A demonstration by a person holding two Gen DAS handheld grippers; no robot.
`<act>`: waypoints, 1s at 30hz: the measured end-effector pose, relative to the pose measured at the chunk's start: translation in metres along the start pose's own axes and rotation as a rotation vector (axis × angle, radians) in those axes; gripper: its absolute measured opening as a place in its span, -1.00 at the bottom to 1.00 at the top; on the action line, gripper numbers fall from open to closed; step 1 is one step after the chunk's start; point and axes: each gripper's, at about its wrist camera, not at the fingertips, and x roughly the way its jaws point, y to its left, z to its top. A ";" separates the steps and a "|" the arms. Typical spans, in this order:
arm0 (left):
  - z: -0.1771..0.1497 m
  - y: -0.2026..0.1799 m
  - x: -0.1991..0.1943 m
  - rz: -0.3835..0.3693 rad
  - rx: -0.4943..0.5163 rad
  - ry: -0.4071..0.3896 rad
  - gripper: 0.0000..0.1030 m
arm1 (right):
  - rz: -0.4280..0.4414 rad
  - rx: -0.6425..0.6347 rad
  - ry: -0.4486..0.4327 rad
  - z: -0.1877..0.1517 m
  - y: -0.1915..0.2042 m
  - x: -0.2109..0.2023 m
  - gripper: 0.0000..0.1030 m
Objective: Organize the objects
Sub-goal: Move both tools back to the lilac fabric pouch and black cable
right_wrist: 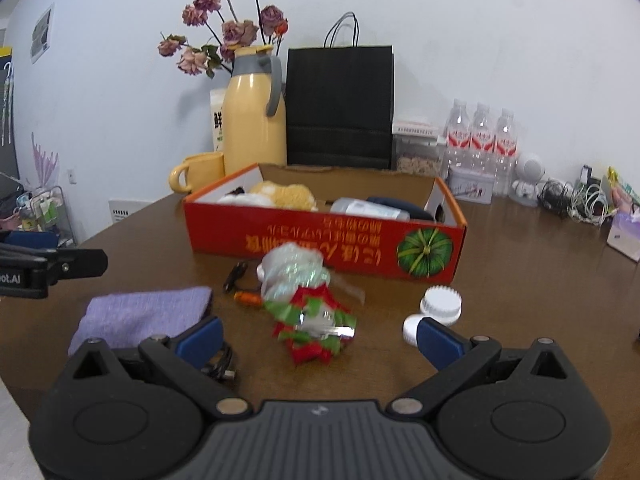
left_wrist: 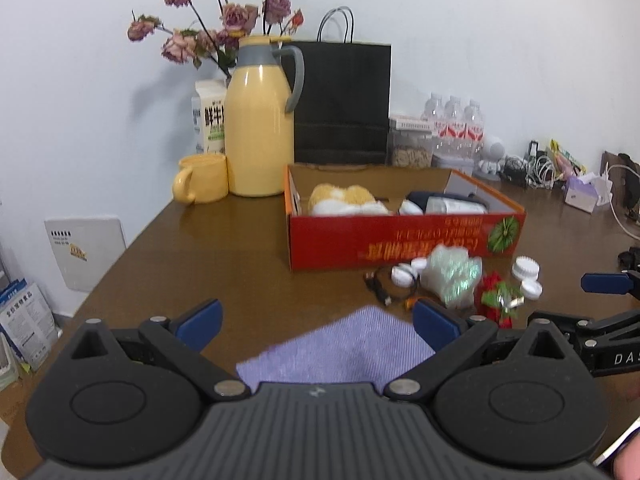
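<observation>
With both grippers' jaws spread and empty, we judge ourselves partway: a plush toy [right_wrist: 286, 195] and bottle [right_wrist: 370, 209] sit in the red box [right_wrist: 320, 240], while cloth [right_wrist: 144, 312], red flower [right_wrist: 316, 328] and caps [right_wrist: 440, 304] wait nearby.

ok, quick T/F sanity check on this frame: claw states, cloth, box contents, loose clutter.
1. Both claws are open and empty. True: left claw, right claw.
2. The purple cloth lies inside the red box. False: it lies on the table, in front of the box.
3. The red box is empty. False: a plush toy and other items lie inside.
4. The red-green ornament lies outside the box. True.
</observation>
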 end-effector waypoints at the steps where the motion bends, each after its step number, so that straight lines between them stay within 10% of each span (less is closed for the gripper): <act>1: -0.002 0.000 0.001 -0.003 0.000 0.008 1.00 | 0.001 0.001 0.006 -0.003 0.000 0.000 1.00; 30: -0.034 -0.007 0.065 -0.043 0.060 0.177 1.00 | -0.009 0.026 0.099 -0.029 -0.008 0.026 1.00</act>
